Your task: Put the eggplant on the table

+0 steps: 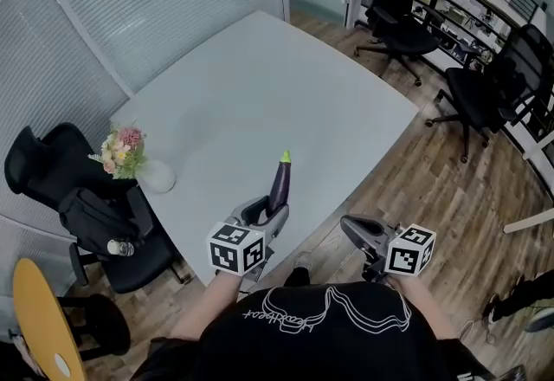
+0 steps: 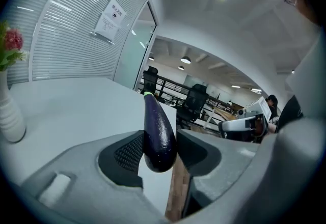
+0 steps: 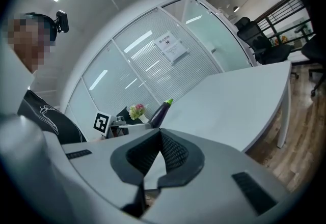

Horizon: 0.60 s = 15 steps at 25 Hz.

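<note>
Left claw [image 1: 265,216] pinching eggplant [image 1: 279,184] by its fat end, green tip up, above the worktop's [image 1: 260,102] near edge. Right claw [image 1: 353,229] pressed together, empty, just off that edge. Advice: move inboard, lower until the eggplant rests, then release.

Glossy smooth eggplant [image 2: 159,131], matt grey plastic left gripper [image 2: 160,147], textured black pads [image 2: 130,152], matt pale table [image 1: 260,102], wood-plank floor [image 1: 450,189]
</note>
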Available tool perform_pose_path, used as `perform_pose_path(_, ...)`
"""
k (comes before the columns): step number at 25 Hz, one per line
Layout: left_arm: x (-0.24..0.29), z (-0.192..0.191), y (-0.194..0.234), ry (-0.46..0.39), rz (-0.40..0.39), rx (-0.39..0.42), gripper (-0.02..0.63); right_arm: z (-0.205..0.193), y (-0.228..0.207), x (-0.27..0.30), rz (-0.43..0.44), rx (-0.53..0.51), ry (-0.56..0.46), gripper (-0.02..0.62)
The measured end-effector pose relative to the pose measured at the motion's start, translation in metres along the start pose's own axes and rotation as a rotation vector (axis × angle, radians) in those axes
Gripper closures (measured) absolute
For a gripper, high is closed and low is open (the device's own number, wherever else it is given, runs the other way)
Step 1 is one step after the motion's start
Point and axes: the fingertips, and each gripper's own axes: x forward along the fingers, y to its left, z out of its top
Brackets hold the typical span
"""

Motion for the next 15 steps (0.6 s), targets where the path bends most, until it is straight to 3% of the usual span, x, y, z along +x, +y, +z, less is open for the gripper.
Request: perform_pose_path(15, 0.056, -0.066, 0.056, 0.164, 0.073, -0.077, 0.399, -0.012, -0.045, 0.008, -0.062, 0.076, 0.055, 0.586)
